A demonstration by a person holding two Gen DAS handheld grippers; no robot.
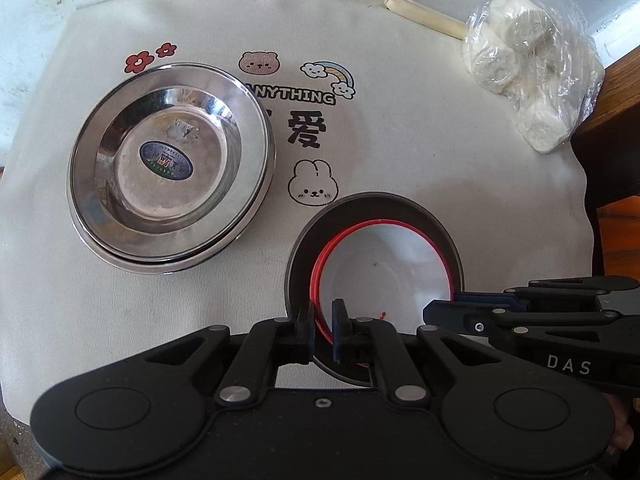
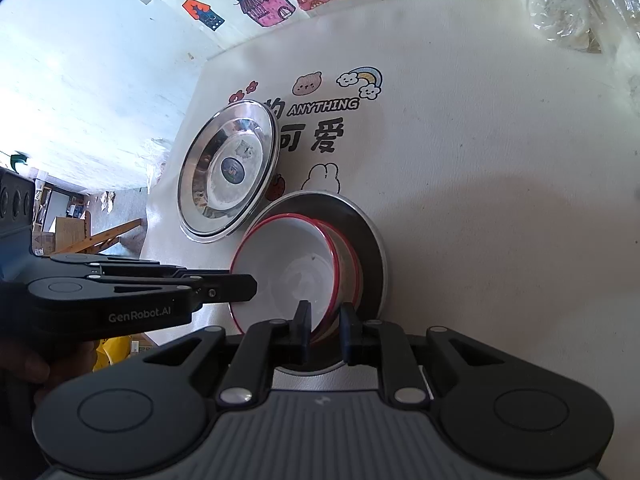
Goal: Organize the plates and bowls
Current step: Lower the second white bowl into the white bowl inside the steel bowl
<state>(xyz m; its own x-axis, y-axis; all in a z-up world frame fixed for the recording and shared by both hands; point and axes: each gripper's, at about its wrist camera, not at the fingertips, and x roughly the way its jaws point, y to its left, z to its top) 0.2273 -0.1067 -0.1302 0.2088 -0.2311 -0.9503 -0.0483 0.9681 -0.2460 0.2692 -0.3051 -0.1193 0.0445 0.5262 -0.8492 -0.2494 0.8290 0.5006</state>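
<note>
A white bowl with a red rim [image 1: 384,264] sits inside a grey metal bowl [image 1: 312,240] near the table's front. My left gripper [image 1: 322,328] is shut on the white bowl's near rim. My right gripper [image 2: 325,330] is shut on the white bowl's [image 2: 288,268] rim from the other side, and the bowl is tilted inside the metal bowl [image 2: 372,248]. A stack of steel plates [image 1: 172,164] lies to the left; it also shows in the right wrist view [image 2: 228,176].
A white cloth [image 1: 420,152] with cartoon prints covers the table. A plastic bag of white buns [image 1: 528,76] and a pale stick [image 1: 424,16] lie at the back right. The table edge [image 1: 588,208] drops off on the right.
</note>
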